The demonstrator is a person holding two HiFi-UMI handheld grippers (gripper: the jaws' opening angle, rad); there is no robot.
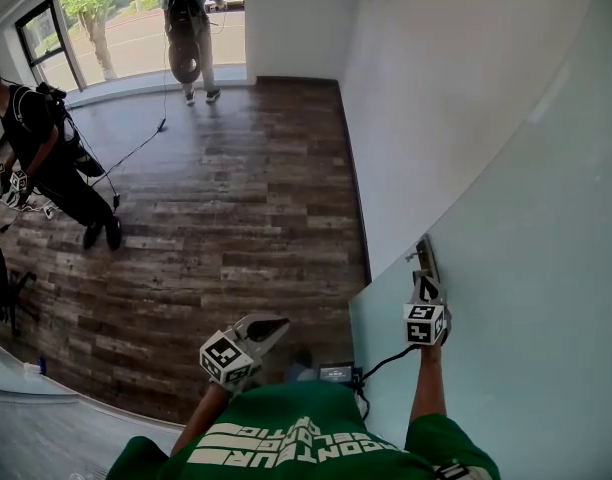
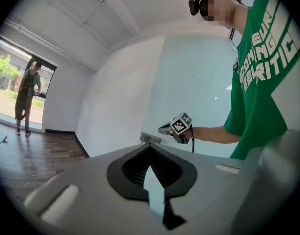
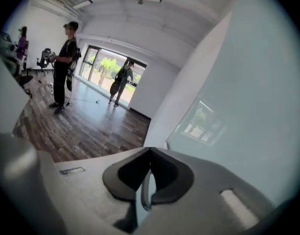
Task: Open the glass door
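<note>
Handle [image 1: 423,256] of the glass door [image 1: 506,268] is flanked at six o'clock by the right claw [image 1: 426,288], clenched empty; the left claw [image 1: 274,324] is likewise clenched at eight o'clock.

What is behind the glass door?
Nothing shows through: the glass door is frosted pale green and carries only a window reflection. Whatever is behind it is hidden. Past its edge, only the wall and floor show.

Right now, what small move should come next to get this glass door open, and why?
Probably open the right hand-held gripper and ease it onto the metal handle at the edge of the glass door: its jaws are shut on nothing, just short of the handle.
</note>
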